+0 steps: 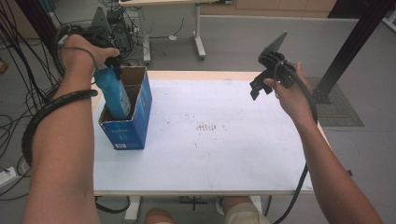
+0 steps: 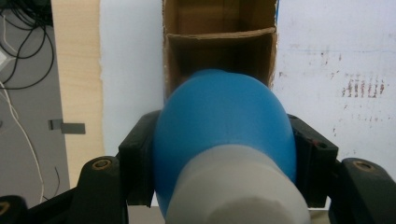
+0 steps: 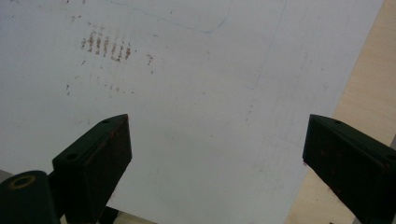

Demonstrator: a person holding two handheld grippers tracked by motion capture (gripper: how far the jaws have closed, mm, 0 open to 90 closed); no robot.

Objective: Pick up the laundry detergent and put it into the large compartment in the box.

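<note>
A white sheet (image 1: 210, 140), marked with faint brown smudges (image 1: 208, 127), covered the wooden table (image 1: 205, 74), which stood on a grey floor with cables (image 1: 18, 93) tangled at the left. A blue cardboard box (image 1: 133, 126) stood open-topped near the sheet's left edge, the surface to its right lying bare. The left gripper (image 1: 109, 63), held above the box, clenched a blue bottle (image 2: 224, 126) that stood tilted in the nearer compartment, while the right gripper (image 3: 217, 149) hung over the right side with jaws spread wide.

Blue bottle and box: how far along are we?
In hand: left gripper is shut on the blue bottle, its lower end inside the blue carton, which compartment I can't tell. Right gripper hangs open over the table. Left: lower fully, release.
</note>
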